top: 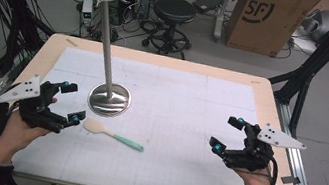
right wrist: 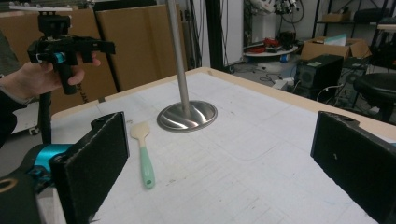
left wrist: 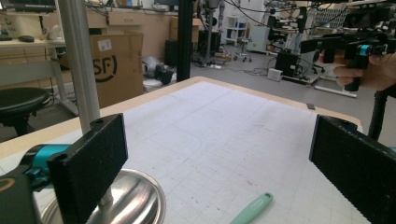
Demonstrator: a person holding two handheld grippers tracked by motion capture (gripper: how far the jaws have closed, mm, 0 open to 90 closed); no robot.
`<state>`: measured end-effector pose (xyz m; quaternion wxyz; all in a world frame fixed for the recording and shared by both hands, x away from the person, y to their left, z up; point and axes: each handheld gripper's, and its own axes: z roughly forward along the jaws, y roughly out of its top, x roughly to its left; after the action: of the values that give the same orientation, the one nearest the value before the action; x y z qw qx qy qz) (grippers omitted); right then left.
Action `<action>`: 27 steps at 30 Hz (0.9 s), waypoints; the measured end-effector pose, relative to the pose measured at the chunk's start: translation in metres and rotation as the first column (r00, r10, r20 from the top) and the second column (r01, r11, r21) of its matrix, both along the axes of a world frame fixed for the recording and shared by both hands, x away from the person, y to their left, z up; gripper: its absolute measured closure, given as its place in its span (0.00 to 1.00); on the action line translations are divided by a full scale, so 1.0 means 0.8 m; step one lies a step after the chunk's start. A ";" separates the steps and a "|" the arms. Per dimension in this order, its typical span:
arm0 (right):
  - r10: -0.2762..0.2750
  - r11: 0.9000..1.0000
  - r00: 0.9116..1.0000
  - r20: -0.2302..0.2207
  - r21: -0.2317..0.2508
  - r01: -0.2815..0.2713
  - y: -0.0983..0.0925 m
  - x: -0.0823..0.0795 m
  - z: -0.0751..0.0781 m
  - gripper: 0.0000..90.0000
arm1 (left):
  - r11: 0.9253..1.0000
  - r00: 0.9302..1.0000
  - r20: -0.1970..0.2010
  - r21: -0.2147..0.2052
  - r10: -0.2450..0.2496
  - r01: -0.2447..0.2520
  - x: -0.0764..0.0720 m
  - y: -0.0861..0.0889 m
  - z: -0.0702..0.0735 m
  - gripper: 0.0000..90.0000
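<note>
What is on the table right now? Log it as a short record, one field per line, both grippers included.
table: wooden, covered by a white gridded mat
stand: metal, upright, round base on the mat
spatula: lying flat, cream head toward the stand, green handle
left gripper: open, held above the mat near the spatula head
right gripper: open, holding nothing

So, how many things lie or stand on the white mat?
2: the metal stand at the mat's left centre, and the spatula lying just in front of it. Nothing seems hidden.
</note>
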<state>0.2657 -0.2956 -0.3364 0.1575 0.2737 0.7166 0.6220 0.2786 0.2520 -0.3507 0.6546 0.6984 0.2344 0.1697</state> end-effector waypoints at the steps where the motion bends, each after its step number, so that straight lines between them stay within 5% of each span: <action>1: 0.002 1.000 1.000 -0.004 -0.002 -0.002 0.001 0.000 0.000 0.04 | 1.000 1.000 0.000 0.000 0.000 0.000 0.000 0.000 0.000 0.05; 12: -0.011 1.000 1.000 -0.006 -0.004 0.011 -0.004 -0.006 -0.002 0.04 | 1.000 1.000 0.021 0.019 -0.005 0.004 0.008 -0.012 -0.011 0.06; 17: -0.021 1.000 1.000 -0.015 -0.010 0.021 -0.008 -0.009 -0.006 0.04 | 0.999 0.999 0.043 0.034 -0.007 0.006 0.008 -0.018 -0.014 0.31; 19: -0.025 1.000 1.000 -0.014 -0.009 0.024 -0.010 -0.011 -0.006 0.04 | 0.994 0.996 0.074 0.092 0.052 -0.058 0.007 -0.026 -0.018 0.47; 24: -0.034 0.999 0.999 -0.021 -0.008 0.034 -0.014 -0.016 -0.007 0.04 | 0.988 0.992 0.029 0.086 0.127 -0.129 0.011 -0.037 -0.027 0.78; 27: -0.037 0.999 0.999 -0.017 -0.015 0.037 -0.017 -0.019 -0.008 0.04 | 0.982 0.990 0.036 0.126 0.140 -0.143 0.013 -0.046 -0.033 0.96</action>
<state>0.2509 -0.3088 -0.3425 0.1647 0.2910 0.7173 0.6113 0.2888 0.2150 -0.3774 0.5979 0.7181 0.2634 0.2399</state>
